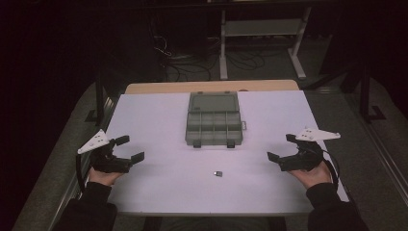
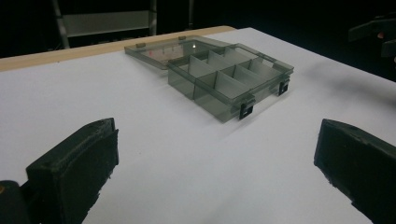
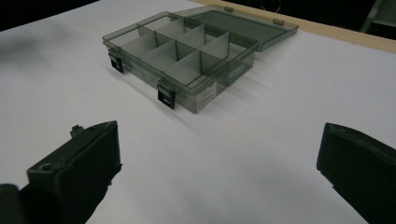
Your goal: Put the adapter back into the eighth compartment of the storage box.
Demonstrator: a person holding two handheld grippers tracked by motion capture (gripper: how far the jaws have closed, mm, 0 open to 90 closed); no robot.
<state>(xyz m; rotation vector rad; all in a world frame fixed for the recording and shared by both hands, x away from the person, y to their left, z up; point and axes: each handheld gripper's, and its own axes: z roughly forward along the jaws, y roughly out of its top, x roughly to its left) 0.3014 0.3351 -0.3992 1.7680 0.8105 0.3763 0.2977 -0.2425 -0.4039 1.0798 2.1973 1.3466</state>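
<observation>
Nothing was started: both the left gripper (image 1: pixel 130 148) and right gripper (image 1: pixel 282 147) gaped empty, the small dark part (image 1: pixel 218 173) lay outside the open grey translucent plastic compartment box (image 1: pixel 213 126).

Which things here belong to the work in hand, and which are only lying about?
Belong to the work:
- open compartment box
- small dark part
- left gripper, open
- right gripper, open

Only lying about:
- cables on the floor
- metal frame behind the table
</observation>
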